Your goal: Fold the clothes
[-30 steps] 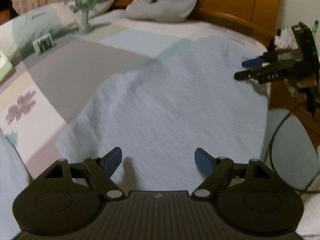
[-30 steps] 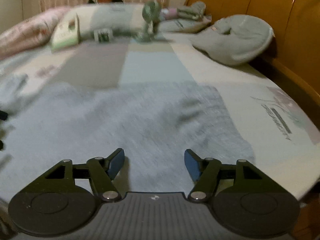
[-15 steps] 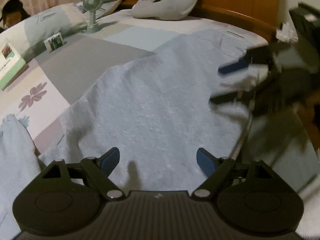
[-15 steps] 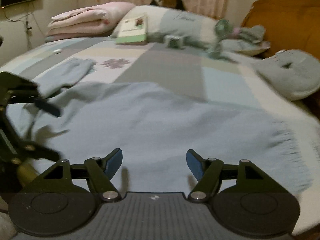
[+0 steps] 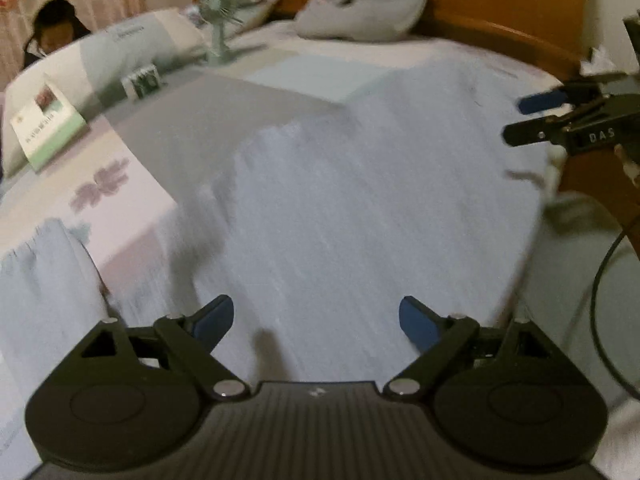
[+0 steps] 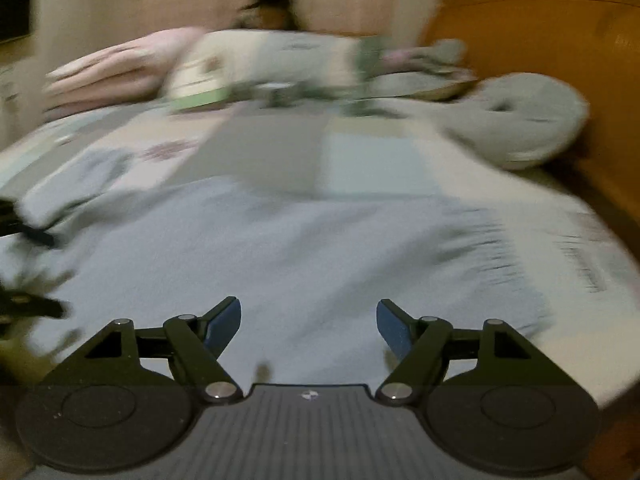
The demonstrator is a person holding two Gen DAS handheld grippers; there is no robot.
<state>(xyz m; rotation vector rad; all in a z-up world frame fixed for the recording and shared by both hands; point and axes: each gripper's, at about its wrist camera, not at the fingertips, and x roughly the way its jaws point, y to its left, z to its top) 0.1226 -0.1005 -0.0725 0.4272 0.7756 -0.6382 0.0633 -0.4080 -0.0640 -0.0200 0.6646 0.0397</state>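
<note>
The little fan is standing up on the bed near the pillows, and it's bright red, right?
Not quite. The little fan does stand upright on the bed near the pillows, but it is pale green, not red. The left wrist view shows it clearly; in the right wrist view that area is too blurred to tell.

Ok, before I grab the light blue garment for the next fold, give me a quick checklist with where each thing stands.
1. Left tool empty: ok, jaws opening, nothing between them.
2. Right tool empty: ok, jaws opening, nothing between them.
3. Garment spread flat on bed: ok, mostly flat.
4. Sleeve laid out: not ok, it lies off to the side.
5. Hem edge clear to grip: cannot tell, blurred.
6. Fan and booklet off the garment: ok.
</note>
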